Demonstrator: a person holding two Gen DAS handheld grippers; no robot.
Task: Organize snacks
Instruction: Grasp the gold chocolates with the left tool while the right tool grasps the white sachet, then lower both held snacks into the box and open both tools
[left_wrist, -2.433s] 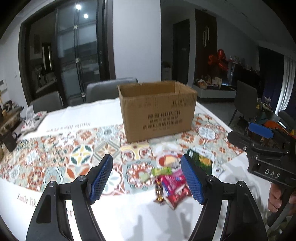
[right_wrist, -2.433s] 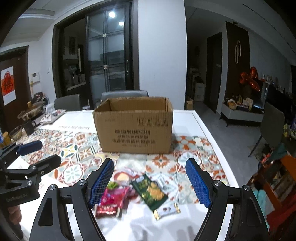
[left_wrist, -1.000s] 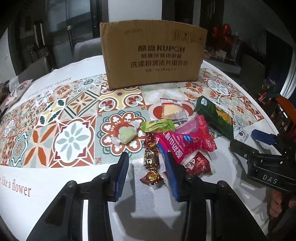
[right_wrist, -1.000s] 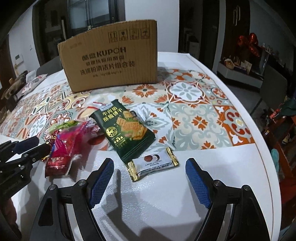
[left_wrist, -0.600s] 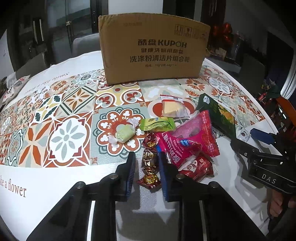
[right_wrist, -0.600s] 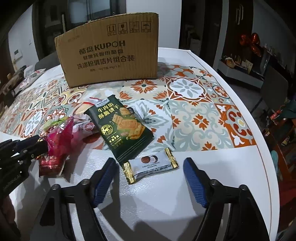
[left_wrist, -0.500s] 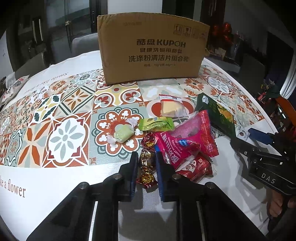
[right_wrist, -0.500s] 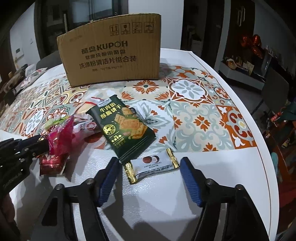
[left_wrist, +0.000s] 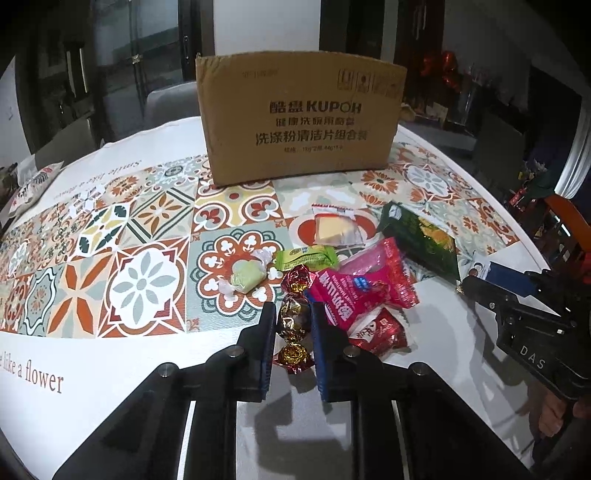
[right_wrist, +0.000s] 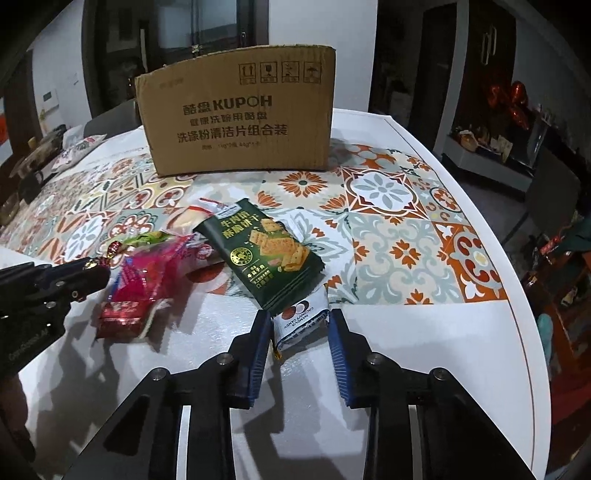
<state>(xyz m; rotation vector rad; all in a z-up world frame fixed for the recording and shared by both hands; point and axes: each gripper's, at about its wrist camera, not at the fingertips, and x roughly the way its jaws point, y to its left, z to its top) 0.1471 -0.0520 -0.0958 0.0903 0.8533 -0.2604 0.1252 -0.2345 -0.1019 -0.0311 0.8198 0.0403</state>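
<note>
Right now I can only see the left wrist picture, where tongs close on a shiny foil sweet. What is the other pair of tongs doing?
Observer: The right tongs straddle a small white coconut candy packet, and their pads seem to touch both of its sides.
Operator: Is that packet clear of the pile?
Observer: Not quite. Its far end meets the near edge of the green cracker pack.

Home dining rm: table w/ tile-print cloth (left_wrist: 147, 280), grey chairs (left_wrist: 168, 103), glass-door cabinet (left_wrist: 147, 48), red balloons (right_wrist: 511, 99) on sideboard.
</note>
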